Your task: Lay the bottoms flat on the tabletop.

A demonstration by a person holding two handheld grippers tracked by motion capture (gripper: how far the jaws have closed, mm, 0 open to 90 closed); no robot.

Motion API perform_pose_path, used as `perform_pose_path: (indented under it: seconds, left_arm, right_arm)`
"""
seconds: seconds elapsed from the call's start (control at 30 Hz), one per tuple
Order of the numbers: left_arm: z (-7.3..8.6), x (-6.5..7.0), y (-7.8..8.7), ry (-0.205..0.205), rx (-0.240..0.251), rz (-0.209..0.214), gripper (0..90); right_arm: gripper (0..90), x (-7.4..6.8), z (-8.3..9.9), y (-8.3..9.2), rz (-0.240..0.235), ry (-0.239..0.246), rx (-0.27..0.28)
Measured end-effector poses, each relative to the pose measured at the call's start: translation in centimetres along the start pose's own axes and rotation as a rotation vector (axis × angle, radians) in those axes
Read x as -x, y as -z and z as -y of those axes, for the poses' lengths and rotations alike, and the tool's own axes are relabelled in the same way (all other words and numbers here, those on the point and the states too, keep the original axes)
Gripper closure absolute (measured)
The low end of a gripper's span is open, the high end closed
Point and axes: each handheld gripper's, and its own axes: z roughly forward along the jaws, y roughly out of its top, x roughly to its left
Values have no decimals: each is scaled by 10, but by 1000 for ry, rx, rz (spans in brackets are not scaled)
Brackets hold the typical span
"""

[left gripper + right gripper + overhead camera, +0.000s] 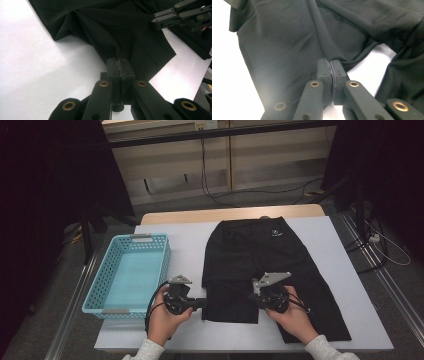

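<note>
Black shorts (260, 255) | left hand-held gripper (121, 65) level, pinching hem | right hand-held gripper (329, 66) low, seemingly clamping fabric

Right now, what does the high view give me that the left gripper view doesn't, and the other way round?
High view alone: the blue basket left of the shorts, the waistband logo, and both hands. Left gripper view alone: the left tongs shut on the leg's edge, cloth bunching from the pinch. Shared: the black shorts on the white table, with the right tongs on the same leg.
</note>
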Motion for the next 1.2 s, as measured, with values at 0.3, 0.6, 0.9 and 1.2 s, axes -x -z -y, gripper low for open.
perform_pose_path:
  seconds: [0.3,0.6,0.9,1.2]
  left_arm:
    - [-1,4,-1,-20,34,-5,789]
    - [-2,-13,-10,29,117,-85,491]
    - [-11,-11,-31,32,85,-79,689]
    - [-20,-13,-24,44,135,-75,899]
  right_arm:
    - [888,2,13,15,-29,0,-18]
    - [878,-2,11,8,-35,19,-34]
    - [861,-1,11,7,-28,17,-26]
    - [878,8,6,13,11,2,23]
